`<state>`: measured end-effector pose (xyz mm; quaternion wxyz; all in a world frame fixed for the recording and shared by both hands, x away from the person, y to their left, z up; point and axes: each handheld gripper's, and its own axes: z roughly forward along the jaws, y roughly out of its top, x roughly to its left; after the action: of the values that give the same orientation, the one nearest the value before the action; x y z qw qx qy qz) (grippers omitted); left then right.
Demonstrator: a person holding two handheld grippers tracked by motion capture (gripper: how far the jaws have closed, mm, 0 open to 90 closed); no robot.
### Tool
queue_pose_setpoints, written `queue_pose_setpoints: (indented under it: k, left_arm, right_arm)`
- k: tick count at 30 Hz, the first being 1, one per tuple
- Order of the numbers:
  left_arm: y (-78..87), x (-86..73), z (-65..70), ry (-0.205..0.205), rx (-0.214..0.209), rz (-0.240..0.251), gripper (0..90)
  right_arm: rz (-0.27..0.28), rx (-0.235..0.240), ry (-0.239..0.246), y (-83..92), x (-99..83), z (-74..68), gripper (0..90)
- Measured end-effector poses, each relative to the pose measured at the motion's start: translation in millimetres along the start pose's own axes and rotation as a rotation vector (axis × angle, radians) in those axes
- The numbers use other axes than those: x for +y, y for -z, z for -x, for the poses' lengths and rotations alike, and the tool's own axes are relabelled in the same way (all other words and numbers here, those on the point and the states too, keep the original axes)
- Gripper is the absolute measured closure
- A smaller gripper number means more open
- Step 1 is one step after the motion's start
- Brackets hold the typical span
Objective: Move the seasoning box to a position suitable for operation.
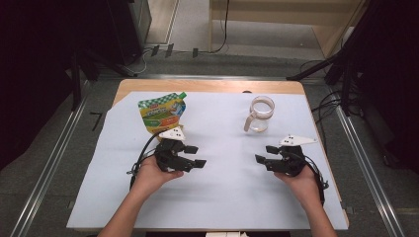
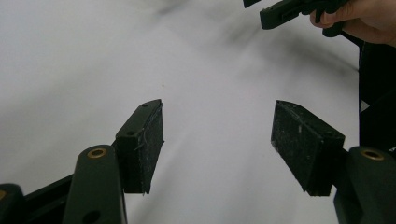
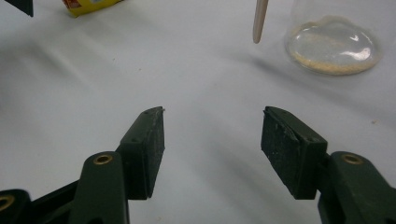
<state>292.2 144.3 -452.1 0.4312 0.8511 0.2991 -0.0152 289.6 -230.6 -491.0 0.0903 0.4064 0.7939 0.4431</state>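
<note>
Two grippers were observed over the white table cover (image 1: 217, 197): the left gripper (image 1: 195, 156) and the right gripper (image 1: 264, 154), each with jaws apart and nothing between them. One spouted refill pouch (image 1: 162, 112) lay beyond the left gripper, near it. One clear glass pitcher (image 1: 260, 114) stood upright beyond the right gripper, apart.

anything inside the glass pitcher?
The glass pitcher stands upright on the white sheet, handle toward the pouch. The right gripper view shows a thin pale, grainy layer at its base; whether liquid or residue is unclear. Its upper part looks empty.
</note>
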Motion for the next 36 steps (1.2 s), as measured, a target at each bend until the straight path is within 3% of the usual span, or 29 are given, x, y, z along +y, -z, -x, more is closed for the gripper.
queue_pose_setpoints:
  k: [3, 12, 15, 18, 22, 32, 36]
  left_arm:
    - [1.2, -1.1, 1.2, -0.001, 0.016, 0.009, 35.4]
    - [2.2, -0.3, -1.4, -0.001, -0.001, 0.029, 36.3]
    - [-0.6, 0.2, -3.4, 0.013, -0.016, 0.033, 36.5]
    - [-1.4, 1.0, -2.4, 0.001, -0.011, 0.018, 36.5]
    - [-0.6, 4.6, -2.4, 0.016, -0.03, 0.037, 36.5]
    - [-1.9, 4.5, 0.2, -0.019, 0.001, 0.01, 36.5]
    - [-2.4, 4.9, 2.0, -0.027, -0.009, 0.013, 36.5]
  right_arm:
    - [-0.002, 0.007, -0.007, 0.4, 1.4, 1.0, 44.3]
    - [0.004, -0.033, -0.01, -0.2, 1.2, 5.0, 40.9]
    - [0.004, -0.028, -0.044, -0.1, -0.2, 8.1, 40.9]
    - [0.008, -0.047, -0.021, -0.6, 0.7, 8.8, 40.4]
    - [0.0, -0.061, -0.03, -2.2, 2.6, 11.1, 39.8]
    - [0.007, -0.104, -0.048, -4.6, 14.5, 27.2, 40.3]
    - [0.025, -0.145, -0.048, -10.0, 26.0, 34.1, 41.7]
